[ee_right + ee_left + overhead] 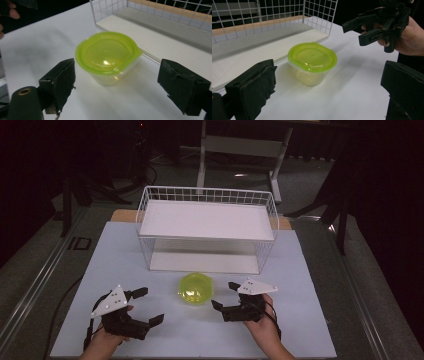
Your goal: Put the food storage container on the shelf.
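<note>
Left gripper (143, 306): lay near the table's front left, jaws wide apart, holding nothing.
Container (195, 288): green-lidded tub stood on the white table (310, 320) between both grippers, touching neither.
Right gripper (226, 295): jaws spread wide, empty.
Wire basket (145, 205): stood just behind the container.
Hidden: forearms cut off at the bottom edge.

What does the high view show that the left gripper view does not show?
High view alone: the whole white wire rack with its upper shelf, both grippers from above with their grey plates, and the floor around the table. Left gripper view alone: the left gripper from behind its own open jaws, and the container's clear side wall. Both: the green-lidded container standing free, and the right gripper, open.
</note>
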`<state>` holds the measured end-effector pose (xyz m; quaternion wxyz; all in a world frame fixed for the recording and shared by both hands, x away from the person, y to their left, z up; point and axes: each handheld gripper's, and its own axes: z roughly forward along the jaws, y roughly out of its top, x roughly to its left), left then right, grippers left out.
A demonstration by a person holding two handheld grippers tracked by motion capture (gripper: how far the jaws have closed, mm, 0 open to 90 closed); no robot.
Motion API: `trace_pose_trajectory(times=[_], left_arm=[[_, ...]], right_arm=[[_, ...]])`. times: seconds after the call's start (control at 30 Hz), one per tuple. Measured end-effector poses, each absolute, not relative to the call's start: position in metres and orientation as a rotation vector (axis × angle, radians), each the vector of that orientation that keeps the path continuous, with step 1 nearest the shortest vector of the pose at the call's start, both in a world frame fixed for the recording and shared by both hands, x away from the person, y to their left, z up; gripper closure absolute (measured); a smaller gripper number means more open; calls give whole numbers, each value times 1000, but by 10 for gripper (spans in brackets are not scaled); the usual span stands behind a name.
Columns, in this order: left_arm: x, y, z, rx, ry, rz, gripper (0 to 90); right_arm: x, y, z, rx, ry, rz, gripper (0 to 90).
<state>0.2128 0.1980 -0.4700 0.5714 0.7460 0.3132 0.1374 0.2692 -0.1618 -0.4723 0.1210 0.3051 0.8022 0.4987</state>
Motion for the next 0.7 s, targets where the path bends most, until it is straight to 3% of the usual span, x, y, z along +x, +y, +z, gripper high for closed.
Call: trace_pose_trajectory(times=[0.07, 0.47, 0.7], left_arm=[[217, 197, -465, 1753, 732, 319, 6], [246, 184, -442, 1740, 726, 278, 6], [264, 180, -447, 1741, 783, 235, 6]], right_arm=[[272, -161, -470, 894, 2344, 1475, 241], [296, -151, -451, 849, 2360, 1498, 240], [307, -147, -452, 842, 2353, 1445, 171]])
